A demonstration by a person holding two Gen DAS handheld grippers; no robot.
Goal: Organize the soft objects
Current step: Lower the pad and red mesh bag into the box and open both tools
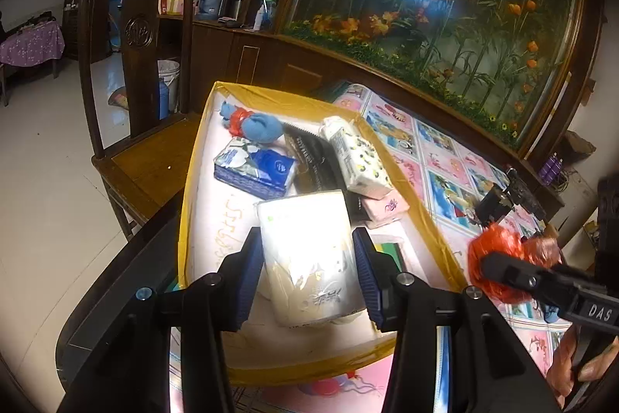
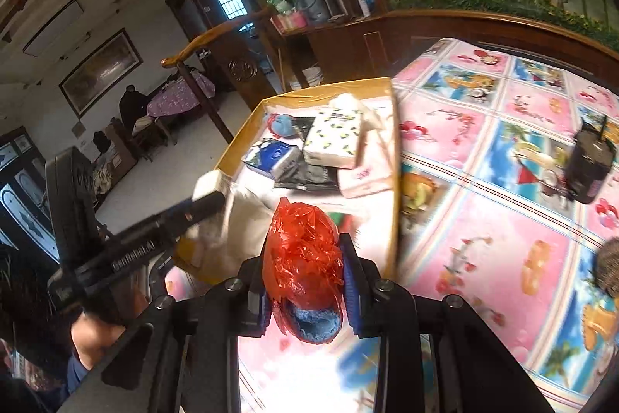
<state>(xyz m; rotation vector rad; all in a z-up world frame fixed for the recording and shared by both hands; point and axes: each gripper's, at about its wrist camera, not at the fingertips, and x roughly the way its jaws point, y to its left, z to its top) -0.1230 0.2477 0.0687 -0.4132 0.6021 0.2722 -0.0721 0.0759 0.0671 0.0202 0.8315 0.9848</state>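
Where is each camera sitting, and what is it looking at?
Left wrist view: sits on the left claw, looking down along its fingers at the yellow-edged box; the claw holds a white tissue pack, and the right claw shows at right.
Right wrist view: sits on the right claw, which grips a red bag bundle over the pink tablecloth; the left claw and a hand show at left.
Both share the box, tissue packs, chair and tablecloth.
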